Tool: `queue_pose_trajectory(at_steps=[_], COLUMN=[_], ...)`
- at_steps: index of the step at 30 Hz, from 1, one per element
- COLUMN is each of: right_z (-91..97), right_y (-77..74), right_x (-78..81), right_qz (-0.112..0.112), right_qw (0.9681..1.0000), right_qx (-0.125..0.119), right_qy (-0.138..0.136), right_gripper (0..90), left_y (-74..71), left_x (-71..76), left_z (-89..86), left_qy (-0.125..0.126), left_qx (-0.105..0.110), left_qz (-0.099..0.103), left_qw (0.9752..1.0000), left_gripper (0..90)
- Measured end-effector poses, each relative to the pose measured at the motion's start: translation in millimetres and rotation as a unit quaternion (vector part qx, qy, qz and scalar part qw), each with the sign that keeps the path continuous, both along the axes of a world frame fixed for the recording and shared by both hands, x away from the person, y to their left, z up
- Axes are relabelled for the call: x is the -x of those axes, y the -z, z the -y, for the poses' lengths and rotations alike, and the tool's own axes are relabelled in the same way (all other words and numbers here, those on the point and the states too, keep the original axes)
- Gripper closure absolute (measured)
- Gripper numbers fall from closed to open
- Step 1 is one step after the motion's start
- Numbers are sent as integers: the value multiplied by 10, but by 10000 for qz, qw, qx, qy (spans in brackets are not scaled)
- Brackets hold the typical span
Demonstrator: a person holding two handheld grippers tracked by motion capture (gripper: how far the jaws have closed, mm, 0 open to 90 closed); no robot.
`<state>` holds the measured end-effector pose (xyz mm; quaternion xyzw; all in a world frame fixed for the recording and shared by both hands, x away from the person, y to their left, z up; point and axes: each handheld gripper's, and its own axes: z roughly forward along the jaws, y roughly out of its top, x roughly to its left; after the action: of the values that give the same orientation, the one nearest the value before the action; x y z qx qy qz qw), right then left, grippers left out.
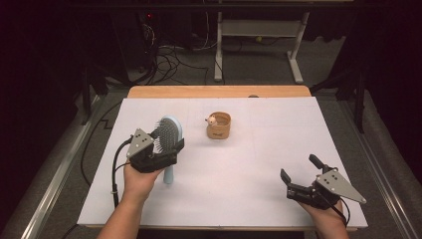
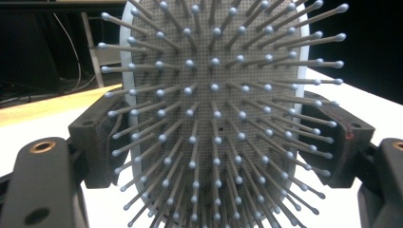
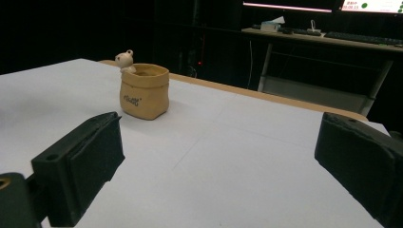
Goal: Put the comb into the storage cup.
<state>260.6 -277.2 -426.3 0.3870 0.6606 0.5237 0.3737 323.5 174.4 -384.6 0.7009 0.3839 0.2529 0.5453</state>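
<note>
A pale blue hairbrush (image 1: pixel 168 129) with grey pins stands nearly upright over the left of the white mat (image 1: pixel 259 149), its handle end down at the mat. My left gripper (image 1: pixel 168 151) is shut on it near the base of the head. In the left gripper view the pinned face of the hairbrush (image 2: pixel 214 109) sits between the two black fingers (image 2: pixel 97 142), pins pointing at the camera. My right gripper (image 1: pixel 298 168) rests low at the front right, open, nothing between its jaws. A small tan sack-shaped pot (image 1: pixel 219 126) with a little bear figure on its rim stands mid-table; the right gripper (image 3: pixel 218 142) faces that pot (image 3: pixel 144 90).
The mat covers a wooden table whose far edge (image 1: pixel 219 91) shows bare. Beyond it stand a white desk frame (image 1: pixel 259 45) and loose cables (image 1: pixel 169 59) on the floor. A metal rail (image 1: pixel 59 169) runs along the table's left side.
</note>
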Motion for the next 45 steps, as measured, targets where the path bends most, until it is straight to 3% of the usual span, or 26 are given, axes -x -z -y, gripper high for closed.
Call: queue_pose_trajectory(at_steps=[6, 20, 27, 45], right_z=[-96, -498, -681, -1102], right_y=[-66, -113, -161, -502], right_x=[-114, -316, -342, -280], right_qz=[-19, -118, -166, -114], right_qw=[10000, 9991, 9968, 9876], right_qx=[-3, -77, -75, -556], right_qy=[-51, -400, -774, -1466], right_gripper=[12, 4, 4, 5], left_y=[-21, 0, 11, 43], left_x=[-65, 83, 152, 286], left_z=[46, 220, 341, 585], left_qy=[98, 439, 560, 870], left_qx=[-24, 37, -79, -142], left_qz=[103, 262, 394, 522], left_qw=[9999, 9987, 9976, 9947], left_gripper=[206, 206, 206, 206])
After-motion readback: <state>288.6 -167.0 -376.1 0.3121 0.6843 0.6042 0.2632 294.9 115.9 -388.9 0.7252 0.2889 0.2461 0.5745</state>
